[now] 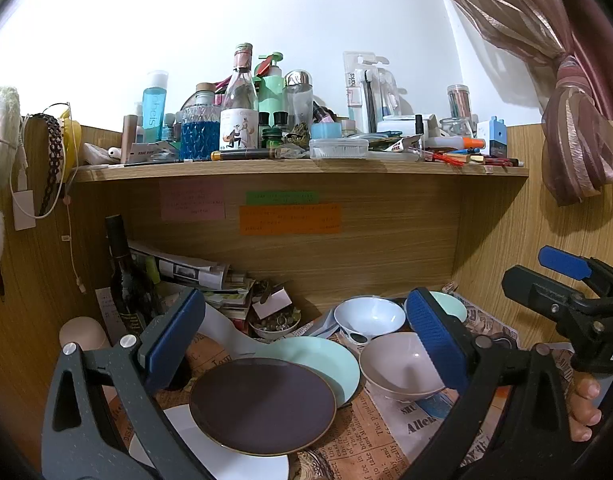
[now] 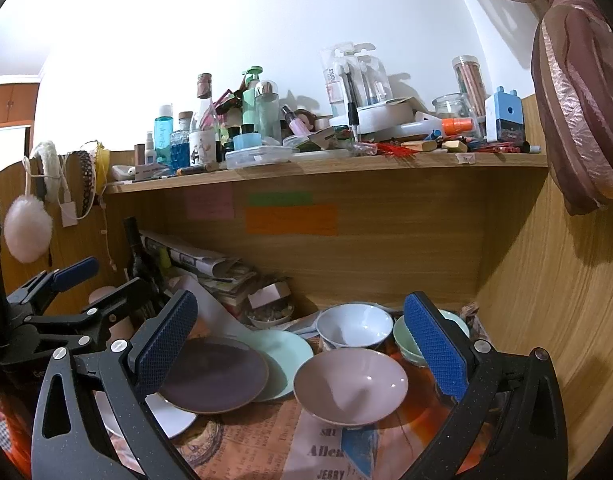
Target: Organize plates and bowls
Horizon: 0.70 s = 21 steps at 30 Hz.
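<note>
Little of the sorting seems done. On the desk (image 2: 242,436), the brown plate (image 1: 262,404) lies on a white plate (image 1: 210,452) and overlaps the mint plate (image 1: 326,360) behind it. To their right, the pink bowl (image 2: 350,384), the white bowl (image 2: 354,326) and the green bowl (image 2: 406,340) stand apart, not nested. Both the left tongs (image 1: 306,344) and the right tongs (image 2: 302,344) hang wide and empty above them. The newspaper (image 2: 326,452) reads "Allen" and "JERRY"; the toothbrush pack (image 1: 358,88) shows "harks"; the blue bottle (image 1: 154,104) shows "beis".
</note>
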### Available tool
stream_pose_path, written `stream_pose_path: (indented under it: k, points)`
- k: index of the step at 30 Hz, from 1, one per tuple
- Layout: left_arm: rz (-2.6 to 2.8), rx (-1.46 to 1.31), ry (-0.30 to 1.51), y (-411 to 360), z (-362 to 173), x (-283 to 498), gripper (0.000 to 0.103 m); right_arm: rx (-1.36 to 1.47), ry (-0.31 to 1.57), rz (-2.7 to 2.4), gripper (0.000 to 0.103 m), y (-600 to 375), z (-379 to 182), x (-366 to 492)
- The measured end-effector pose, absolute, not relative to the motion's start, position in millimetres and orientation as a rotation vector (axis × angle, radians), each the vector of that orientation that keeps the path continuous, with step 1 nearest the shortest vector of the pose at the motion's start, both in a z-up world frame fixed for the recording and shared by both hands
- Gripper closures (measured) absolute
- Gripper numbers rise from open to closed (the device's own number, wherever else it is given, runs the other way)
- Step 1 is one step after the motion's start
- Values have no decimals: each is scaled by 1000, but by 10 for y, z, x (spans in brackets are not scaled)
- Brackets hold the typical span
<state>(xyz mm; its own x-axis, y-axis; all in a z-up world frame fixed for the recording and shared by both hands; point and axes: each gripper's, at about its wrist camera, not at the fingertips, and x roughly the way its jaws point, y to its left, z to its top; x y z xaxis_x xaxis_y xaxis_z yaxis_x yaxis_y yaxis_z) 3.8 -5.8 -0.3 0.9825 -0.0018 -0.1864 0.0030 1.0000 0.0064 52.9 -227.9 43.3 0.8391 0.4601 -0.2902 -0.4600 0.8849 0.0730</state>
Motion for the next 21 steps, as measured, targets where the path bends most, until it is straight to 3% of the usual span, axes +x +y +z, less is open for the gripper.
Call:
stream_pose_path:
  k: [21]
  points:
    - [-4,-3,190,-26,10,30,0,3,302,492,0,-2260,426,513]
